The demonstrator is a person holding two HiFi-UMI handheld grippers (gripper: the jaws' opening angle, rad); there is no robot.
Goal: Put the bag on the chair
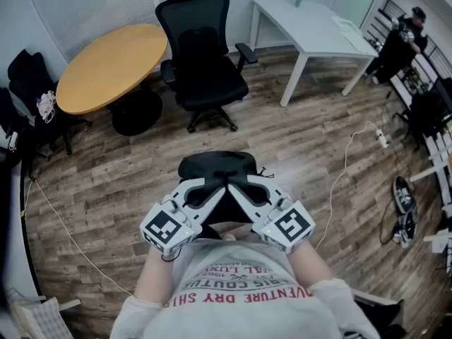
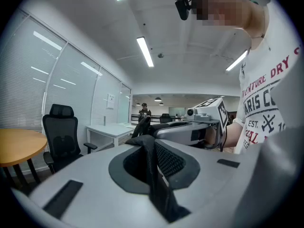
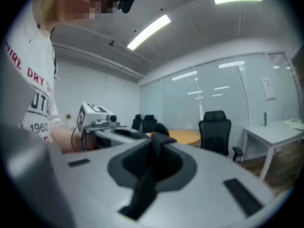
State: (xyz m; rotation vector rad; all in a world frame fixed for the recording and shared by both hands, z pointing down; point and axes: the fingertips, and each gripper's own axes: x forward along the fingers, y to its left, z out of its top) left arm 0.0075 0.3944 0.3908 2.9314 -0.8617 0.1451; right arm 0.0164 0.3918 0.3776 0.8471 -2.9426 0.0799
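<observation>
Bag (image 1: 217, 167): black, soft. Held up in the air just in front of the person's chest, over the floor (image 1: 106, 182). Not on the chair. Only its top hump shows past the gripper tips in head view; rest is hidden behind the grippers.
Grip pts: both grippers on the bag's near edge, side by side, tips almost touching each other.
L gripper (image 1: 210, 187): fingers pressed nearly together, pinching a black strip of bag fabric. Strip runs up the slot btw the jaws; mesh panel just to its right in left gripper view. Marker cube sits low, by the person's L forearm.
R gripper (image 1: 241, 187): same, fingers closed down on a dark fold of the bag. Fold sticks up past the tips & trails down the slot. Angled in twd the L gripper, so the two make a V.
Person (image 1: 240, 288): white tee w/ red & black print, bare forearms, seen from above.
Chair (image 1: 205, 55): black office type, high back w/ headrest, armrests, star base on castors. Straight ahead of the bag, well apart from it, seat front twd the person.
Table (image 1: 109, 66): round, wood top, dark pedestal; just left of chair.
Desk (image 1: 311, 23): white, right of chair.
Cable (image 1: 346, 161): white, trails over the floor on the right.
Shoes (image 1: 404, 210): dark pair on the floor, far right.
2nd person (image 1: 406, 37): dark clothes, far top right.
</observation>
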